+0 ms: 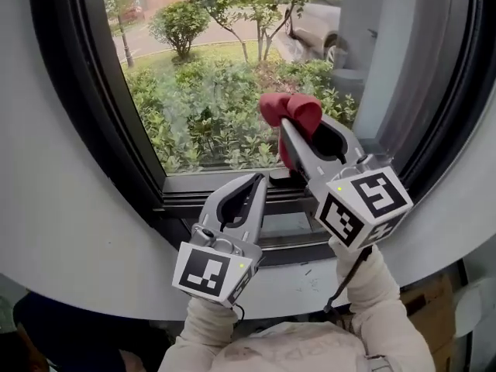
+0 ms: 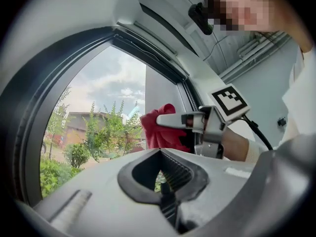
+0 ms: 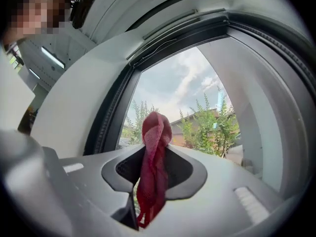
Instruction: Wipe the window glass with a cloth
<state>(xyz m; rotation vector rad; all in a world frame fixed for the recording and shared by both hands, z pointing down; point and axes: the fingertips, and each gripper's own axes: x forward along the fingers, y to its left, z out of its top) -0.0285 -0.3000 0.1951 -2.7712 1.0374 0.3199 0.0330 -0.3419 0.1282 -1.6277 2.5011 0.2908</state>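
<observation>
The window glass (image 1: 201, 91) sits in a dark frame (image 1: 116, 130), with green bushes outside. In the head view my right gripper (image 1: 285, 126) is raised in front of the lower pane, shut on a bunched red cloth (image 1: 291, 111). The cloth is close to the glass; I cannot tell whether it touches. The right gripper view shows the red cloth (image 3: 154, 157) pinched between the jaws and hanging down. My left gripper (image 1: 260, 178) is lower, over the bottom frame rail, shut and empty. From the left gripper view, the cloth (image 2: 157, 128) and the right gripper (image 2: 170, 121) are just ahead.
A white curved wall (image 1: 70, 231) surrounds the window opening. The dark bottom rail and track (image 1: 225, 201) run under both grippers. A grey pillar (image 1: 372, 60) stands at the pane's right side. A cardboard box (image 1: 438, 301) lies low on the right.
</observation>
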